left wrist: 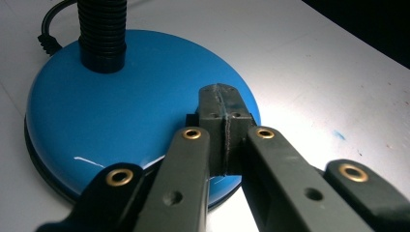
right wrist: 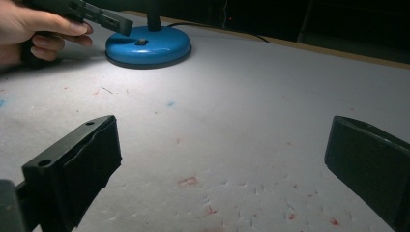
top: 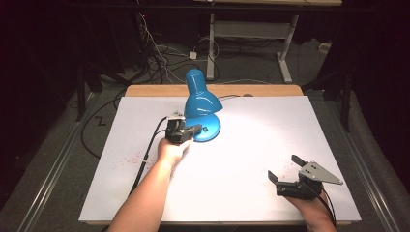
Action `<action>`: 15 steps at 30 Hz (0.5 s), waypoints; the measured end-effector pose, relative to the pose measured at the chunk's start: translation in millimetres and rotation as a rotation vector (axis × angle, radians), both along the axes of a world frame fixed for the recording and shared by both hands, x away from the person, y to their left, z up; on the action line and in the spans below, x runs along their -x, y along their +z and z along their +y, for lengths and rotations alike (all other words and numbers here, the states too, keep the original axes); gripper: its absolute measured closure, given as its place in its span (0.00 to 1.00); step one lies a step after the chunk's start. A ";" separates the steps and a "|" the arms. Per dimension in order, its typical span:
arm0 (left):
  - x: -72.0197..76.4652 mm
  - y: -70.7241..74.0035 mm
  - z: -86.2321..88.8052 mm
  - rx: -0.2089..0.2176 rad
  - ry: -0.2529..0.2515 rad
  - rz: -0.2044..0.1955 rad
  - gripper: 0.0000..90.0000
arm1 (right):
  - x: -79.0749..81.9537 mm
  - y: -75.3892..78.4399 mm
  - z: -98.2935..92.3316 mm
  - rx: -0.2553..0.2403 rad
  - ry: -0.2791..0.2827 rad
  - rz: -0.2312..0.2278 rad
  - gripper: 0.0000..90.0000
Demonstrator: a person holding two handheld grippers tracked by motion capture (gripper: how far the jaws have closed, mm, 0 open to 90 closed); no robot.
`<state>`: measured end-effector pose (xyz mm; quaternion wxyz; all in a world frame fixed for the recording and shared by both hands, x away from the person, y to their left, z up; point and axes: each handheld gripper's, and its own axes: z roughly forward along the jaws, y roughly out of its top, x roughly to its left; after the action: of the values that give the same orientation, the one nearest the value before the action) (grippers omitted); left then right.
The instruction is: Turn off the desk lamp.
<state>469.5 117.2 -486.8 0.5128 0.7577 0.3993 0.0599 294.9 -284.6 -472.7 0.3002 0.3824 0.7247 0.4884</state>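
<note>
A blue desk lamp stands at the table's middle back, its shade bent over its round base and throwing light on the white table. In the left gripper view the base carries a black ribbed neck. My left gripper is shut with nothing in it, its tip over the base's near rim. Whether it touches the base I cannot tell. A small black switch sits on the base top, just beyond the left gripper. My right gripper hangs open at the front right, jaws wide apart.
The white table sheet has faint red and blue specks. The lamp's black cord leaves the base at the back. The left gripper's cable trails off the table's left front. Behind the table are desk legs and floor cables.
</note>
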 end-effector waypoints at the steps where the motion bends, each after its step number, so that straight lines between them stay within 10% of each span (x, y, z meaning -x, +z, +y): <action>1: -1.3 -0.3 -0.5 0.006 -0.002 0.007 0.98 | 0.1 -0.2 0.0 -0.001 -0.001 0.000 0.00; 15: -14.1 -6.6 -4.4 0.062 -0.022 0.078 0.98 | -0.8 -2.2 1.0 0.001 0.007 0.005 0.00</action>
<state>483.6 112.9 -493.5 0.5204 0.7477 0.4123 0.0121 295.7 -283.6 -474.9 0.2967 0.3813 0.7269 0.4881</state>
